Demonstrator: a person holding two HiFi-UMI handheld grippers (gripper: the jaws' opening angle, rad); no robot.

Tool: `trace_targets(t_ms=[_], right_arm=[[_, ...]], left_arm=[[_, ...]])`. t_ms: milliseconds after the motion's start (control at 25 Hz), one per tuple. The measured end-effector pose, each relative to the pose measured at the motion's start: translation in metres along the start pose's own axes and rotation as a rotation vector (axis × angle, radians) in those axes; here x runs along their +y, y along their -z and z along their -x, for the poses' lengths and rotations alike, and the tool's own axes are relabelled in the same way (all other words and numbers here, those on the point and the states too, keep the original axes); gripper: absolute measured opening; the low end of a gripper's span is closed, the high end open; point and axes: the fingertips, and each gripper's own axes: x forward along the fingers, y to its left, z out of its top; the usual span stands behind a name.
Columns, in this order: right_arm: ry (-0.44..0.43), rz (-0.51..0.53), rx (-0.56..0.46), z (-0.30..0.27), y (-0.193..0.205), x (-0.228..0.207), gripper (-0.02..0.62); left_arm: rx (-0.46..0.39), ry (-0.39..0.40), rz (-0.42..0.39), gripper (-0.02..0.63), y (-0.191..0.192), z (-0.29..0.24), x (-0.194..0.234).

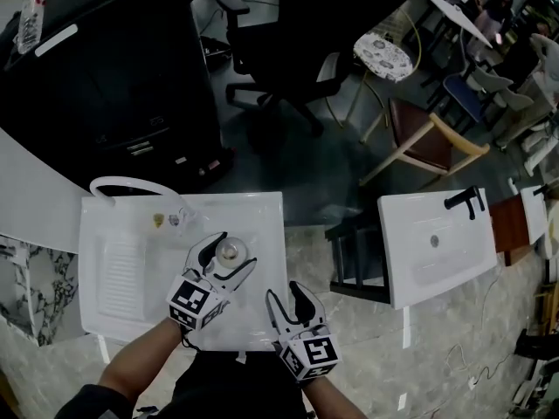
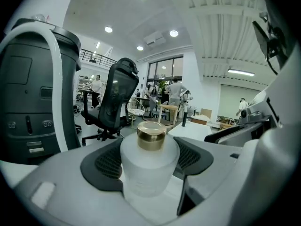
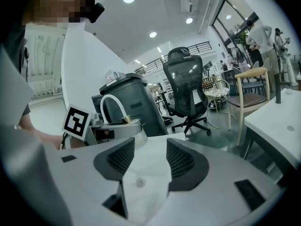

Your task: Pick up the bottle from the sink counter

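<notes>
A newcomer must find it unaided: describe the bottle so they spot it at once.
Find the white sink counter nearest the person. On it, between the jaws of the left gripper, stands the bottle. Unlike the small fittings at the sink's back, it is squat, frosted white, gold-capped.

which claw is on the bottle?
The left claw: the gold-capped bottle stands between its jaws, with the pads against its sides. The right claw is open and holds nothing.
</notes>
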Motion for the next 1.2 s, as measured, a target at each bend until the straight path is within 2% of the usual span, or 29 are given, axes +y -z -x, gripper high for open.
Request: trace_targets(t_ms=[360,640,1200], right_arm=[[-0.018,0.042,-0.037,0.017,-0.016,0.023,0.212],[-0.02,0.054,-0.051,0.029,-0.021,0.033,0.212],[-0.025,0.073,-0.06,0.053,-0.026,0.058,0.21]], left_arm=[[-0.015,-0.016,0.029,0.341,-0.015,0.06,-0.027],[-0.027,0.014,0.01,0.341,-0.029,0.093,-0.055],[-0.086,0.004,-0.002,0.341,-0.06,0.142,-0.076]])
